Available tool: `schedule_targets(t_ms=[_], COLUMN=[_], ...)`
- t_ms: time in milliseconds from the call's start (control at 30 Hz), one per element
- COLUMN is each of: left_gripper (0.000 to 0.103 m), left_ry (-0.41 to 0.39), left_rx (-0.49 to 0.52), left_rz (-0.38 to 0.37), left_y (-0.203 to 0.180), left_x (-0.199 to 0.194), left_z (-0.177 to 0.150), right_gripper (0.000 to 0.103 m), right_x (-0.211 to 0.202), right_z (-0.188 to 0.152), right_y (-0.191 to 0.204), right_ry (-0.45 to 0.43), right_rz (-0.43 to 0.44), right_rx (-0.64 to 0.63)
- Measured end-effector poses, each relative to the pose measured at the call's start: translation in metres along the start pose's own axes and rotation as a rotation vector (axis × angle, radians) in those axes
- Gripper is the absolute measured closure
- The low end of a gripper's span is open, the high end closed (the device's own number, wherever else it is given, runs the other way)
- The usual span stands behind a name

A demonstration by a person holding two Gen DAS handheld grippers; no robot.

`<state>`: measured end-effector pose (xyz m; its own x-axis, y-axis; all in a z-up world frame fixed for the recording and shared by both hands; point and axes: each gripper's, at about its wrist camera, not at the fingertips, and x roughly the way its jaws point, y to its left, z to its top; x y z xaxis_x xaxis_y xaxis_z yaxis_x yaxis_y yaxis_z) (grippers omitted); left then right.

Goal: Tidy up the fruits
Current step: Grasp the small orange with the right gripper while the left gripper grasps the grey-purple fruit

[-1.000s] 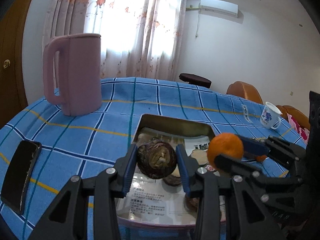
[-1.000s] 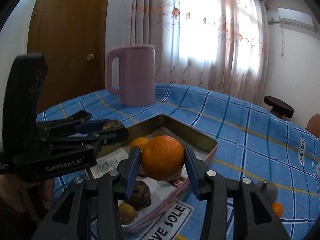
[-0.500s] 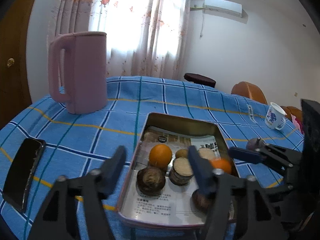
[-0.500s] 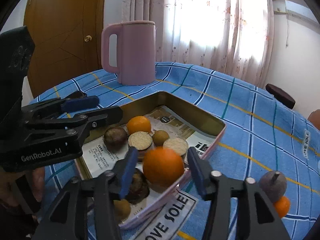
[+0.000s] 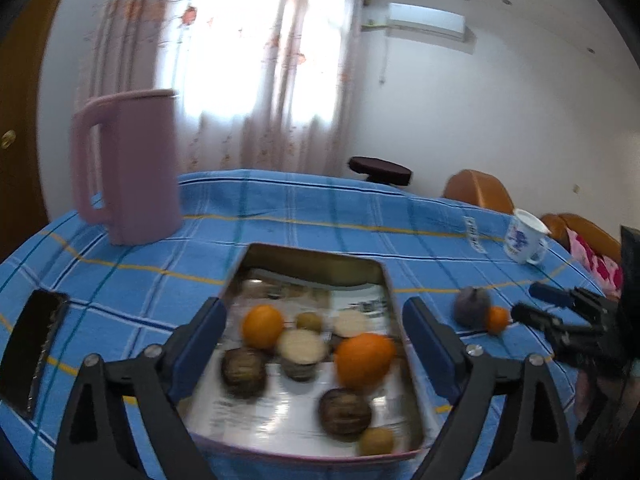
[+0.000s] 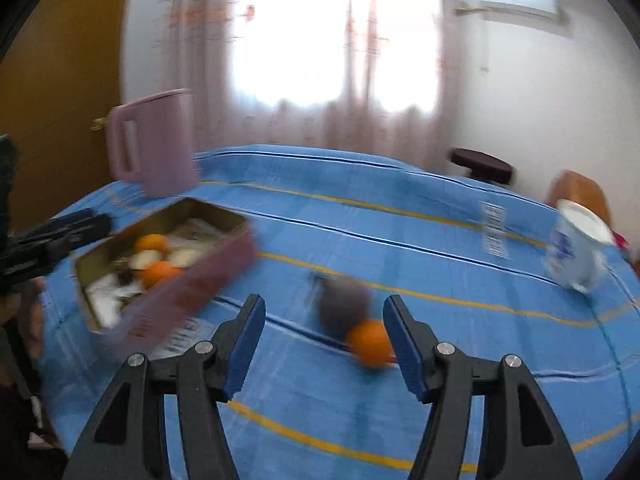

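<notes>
The metal tin (image 5: 312, 258) on the blue checked cloth holds two oranges (image 5: 364, 360), dark brown fruits (image 5: 244, 368) and cut halves (image 5: 302, 346). My left gripper (image 5: 314, 320) hovers just before the tin. Its jaws are opening wide, with nothing gripped. To the right of the tin, a dark purple fruit (image 6: 342, 306) and a small orange (image 6: 370, 342) lie together on the cloth. My right gripper (image 6: 325, 312) points at this pair, jaws opening. The two fruits show between its fingers, farther on, untouched by the pads. The right wrist view is blurred.
A tall pink jug (image 5: 128, 168) stands behind the tin at the left. A black phone (image 5: 36, 340) lies near the table's left edge. At the far right stands a white and blue cup (image 6: 576, 248). Beyond the table are a dark stool (image 5: 380, 166) and orange chairs.
The left gripper let its dark fruit go into the tin and opened wide. The right gripper dropped its orange into the tin, then swung right toward the two fruits on the cloth.
</notes>
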<state>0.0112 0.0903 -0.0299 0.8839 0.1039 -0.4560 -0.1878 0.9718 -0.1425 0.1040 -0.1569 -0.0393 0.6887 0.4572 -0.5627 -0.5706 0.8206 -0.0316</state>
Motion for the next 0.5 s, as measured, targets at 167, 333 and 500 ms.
schedule_targets(t_ms=[167, 333, 500], left_gripper=[0.004, 0.004, 0.004], left_ry=[0.014, 0.035, 0.064], left_rx=[0.059, 0.124, 0.193], left_rz=[-0.064, -0.092, -0.118], left_y=[-0.039, -0.077, -0.108], left_x=[0.005, 0.016, 0.027], left_z=[0.003, 0.001, -0.007], right_gripper=[0.040, 0.040, 0.040], right_x=[0.013, 0.041, 0.061], right_z=[-0.001, -0.003, -0.001], right_y=[-0.027, -0.021, -0.023], right_ry=[0.070, 0.156, 0.220], right_rz=[-0.001, 0.043, 0.095], right_rx=[0.043, 0.019, 0.015])
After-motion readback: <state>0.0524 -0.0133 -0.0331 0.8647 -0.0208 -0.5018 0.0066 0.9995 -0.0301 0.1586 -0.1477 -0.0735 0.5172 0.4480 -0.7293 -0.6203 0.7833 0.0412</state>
